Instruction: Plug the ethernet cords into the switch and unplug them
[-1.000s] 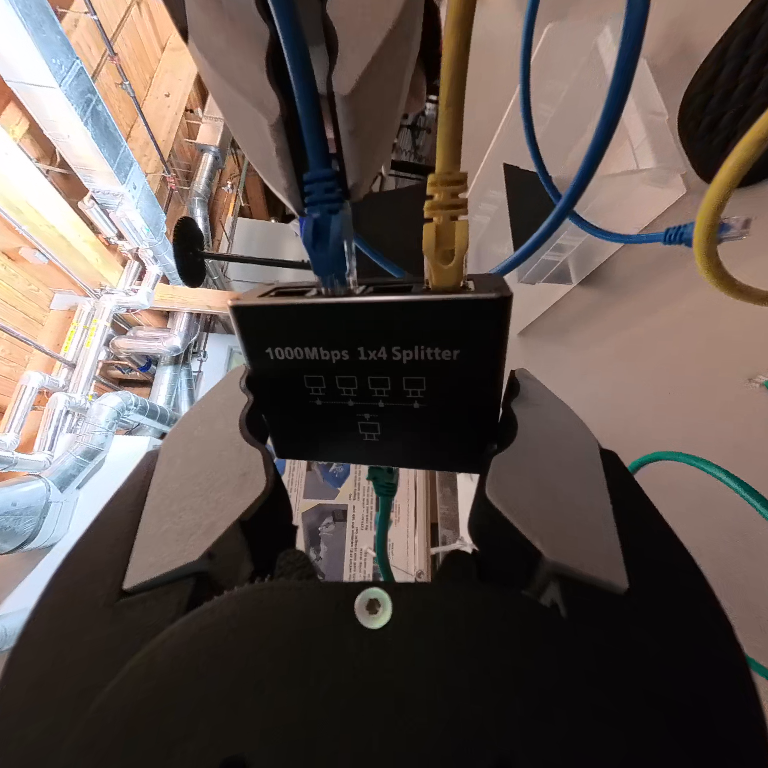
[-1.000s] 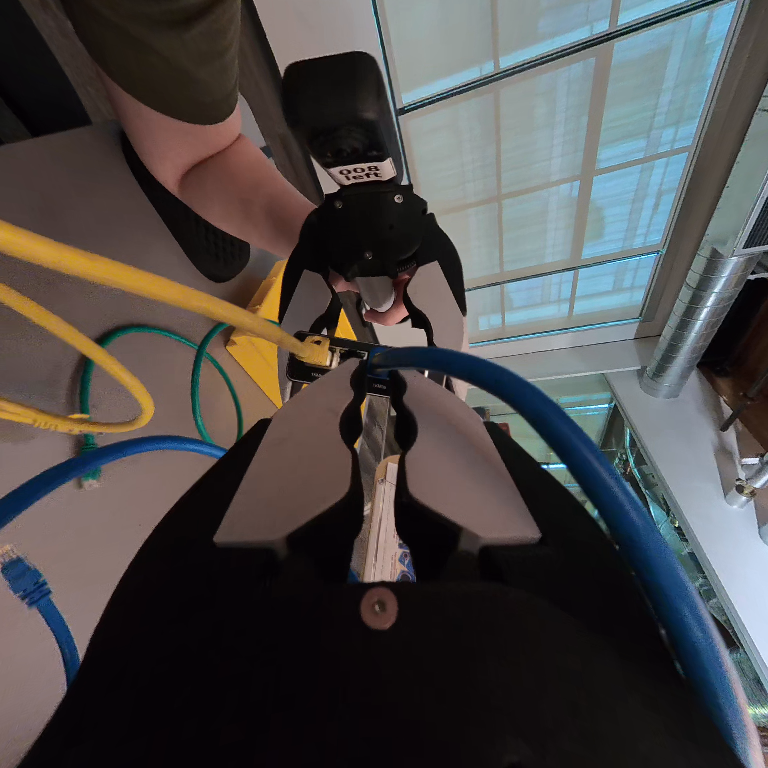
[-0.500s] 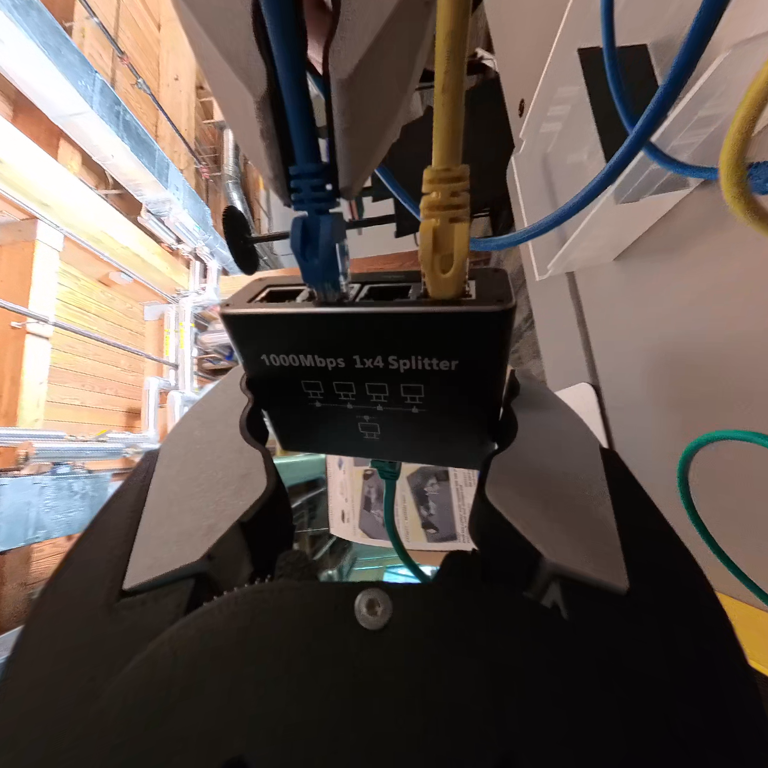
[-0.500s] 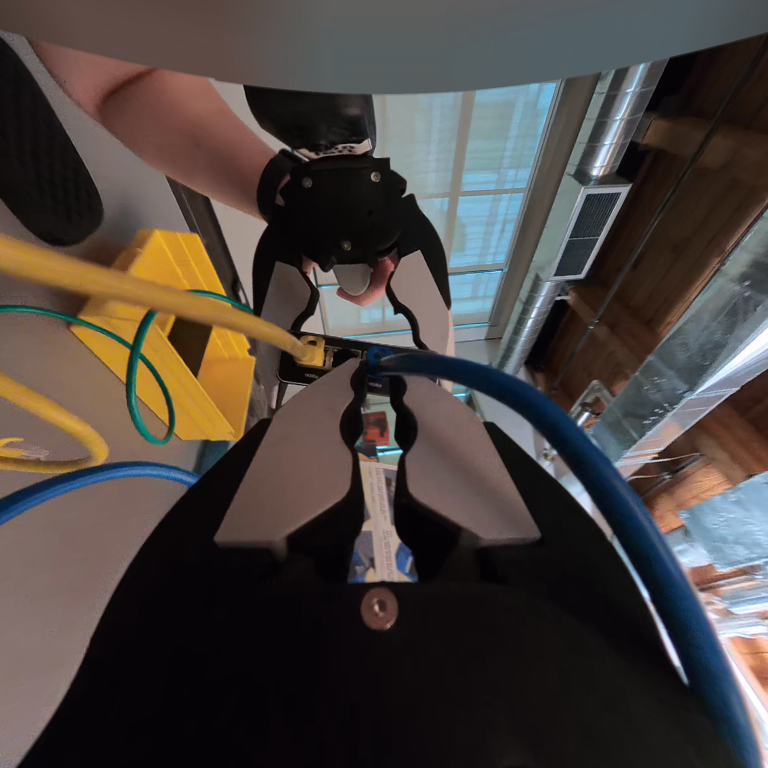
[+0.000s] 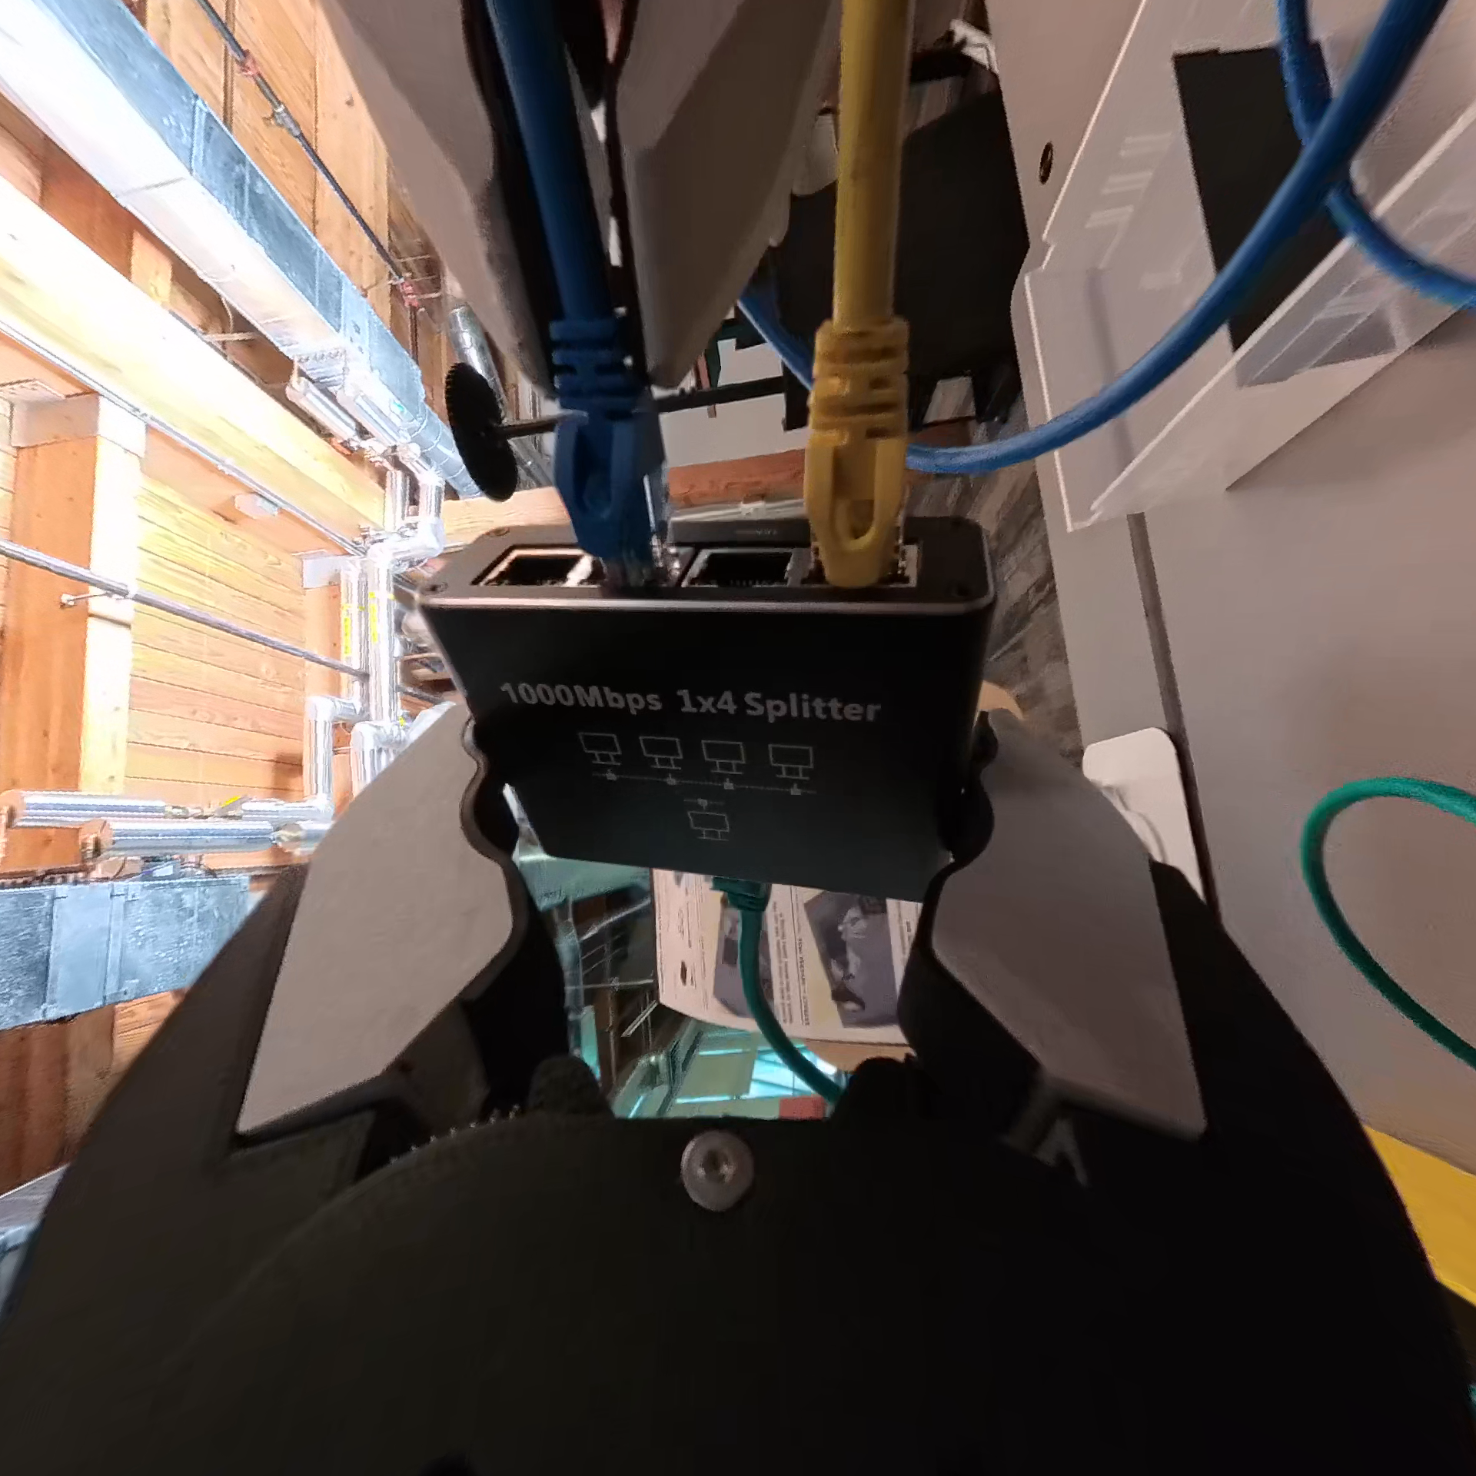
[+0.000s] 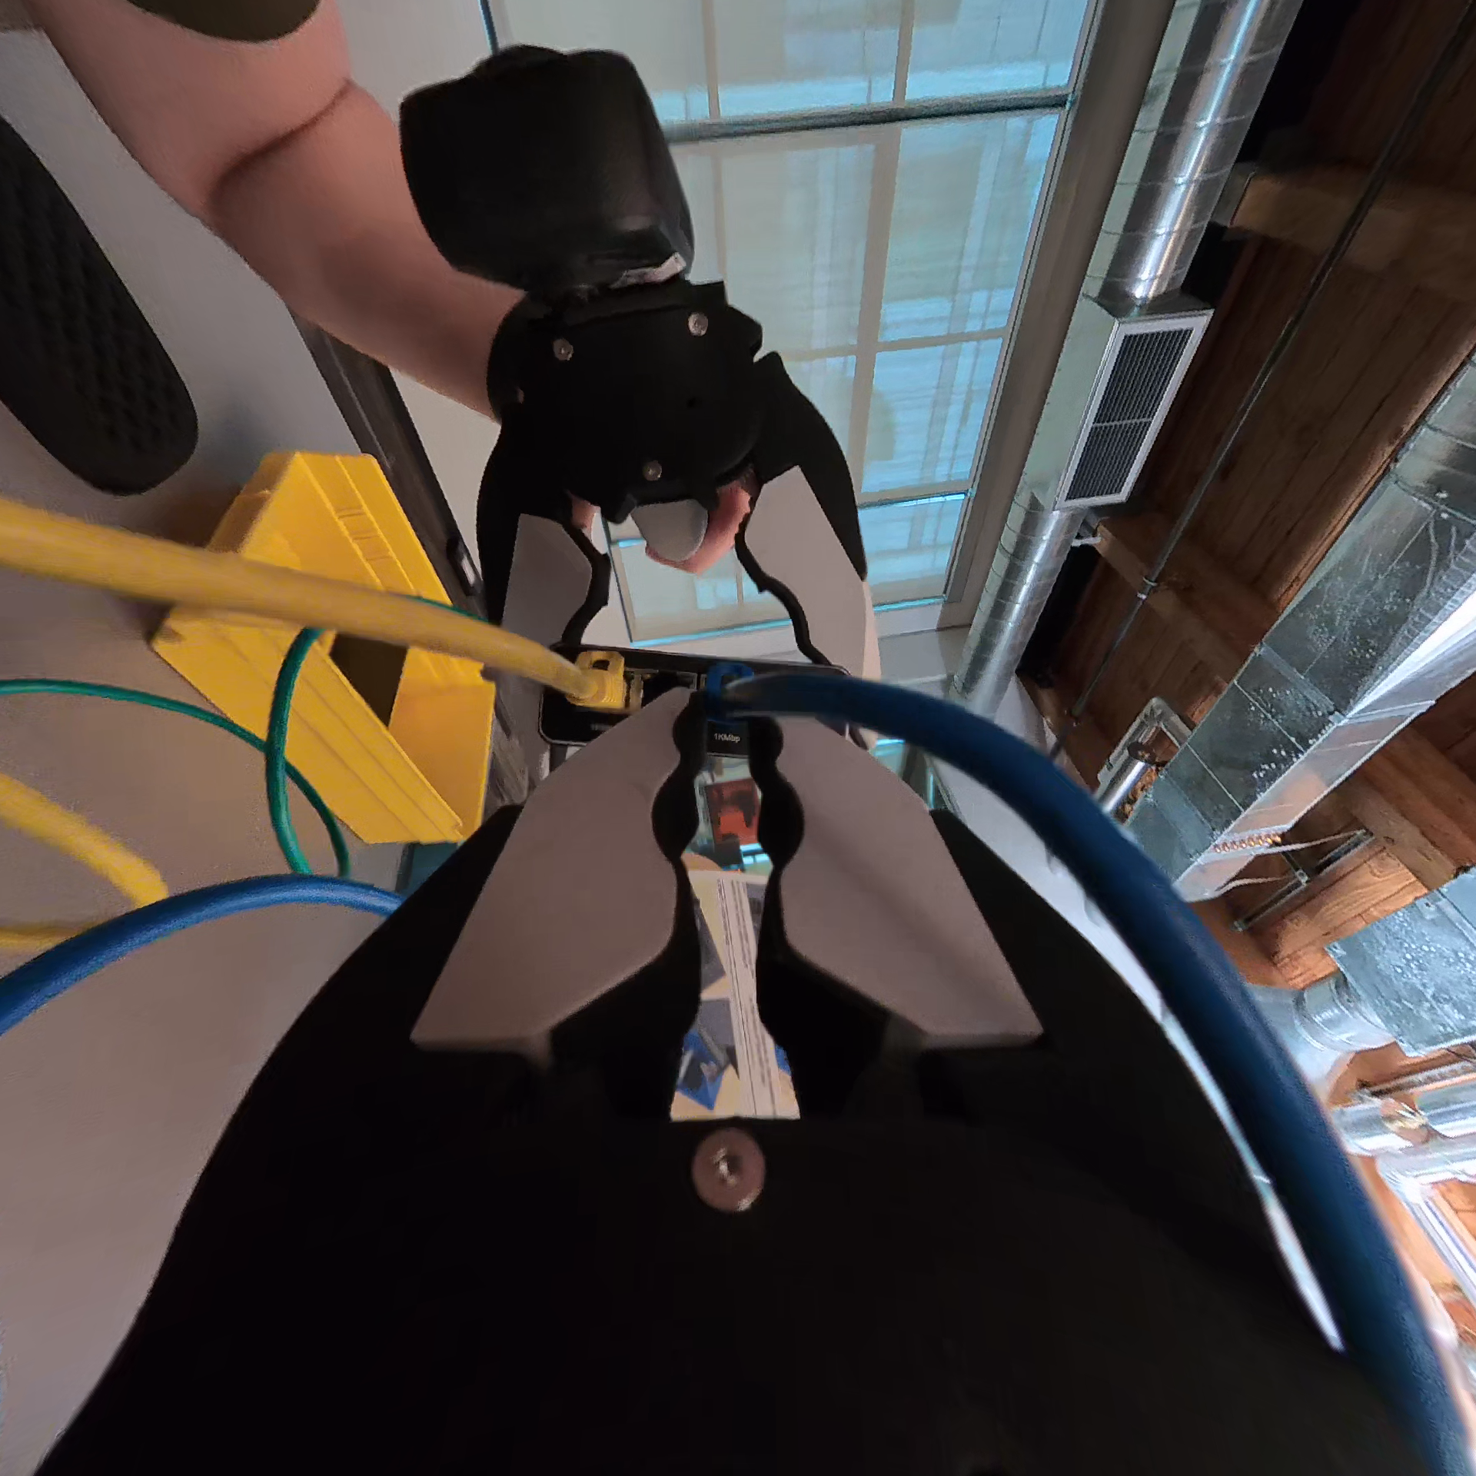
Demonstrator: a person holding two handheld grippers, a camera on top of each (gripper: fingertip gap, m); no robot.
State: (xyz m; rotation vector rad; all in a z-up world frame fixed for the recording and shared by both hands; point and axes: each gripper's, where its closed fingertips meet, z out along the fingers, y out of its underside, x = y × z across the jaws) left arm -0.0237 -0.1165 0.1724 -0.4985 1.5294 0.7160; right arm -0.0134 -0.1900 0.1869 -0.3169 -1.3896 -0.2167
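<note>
2 grippers meet over 1 small black switch [image 5: 719, 719], which is held in the air beside a grey table [image 5: 1278, 799]. Seen from the left wrist, the left gripper [image 5: 723, 787] has its jaws closed on the 2 side edges of the switch, with the row of 4 ports pointing away from the camera. From left to right along that row, the 1st port is empty, the blue cord [image 5: 607, 471] has its plug tip at the mouth of the 2nd port, the 3rd port is empty, and the yellow cord [image 5: 859, 447] is seated in the 4th. A green cord [image 5: 759, 950] is plugged into the near edge of the switch and loops out over the table on the right. Above the blue plug, the right gripper [image 6: 723, 707] has its jaws closed on the blue cord just behind the plug boot. From the right wrist, a yellow bin [image 6: 319, 639] sits on the table at the left, and the blue cord sweeps away along the right.
</note>
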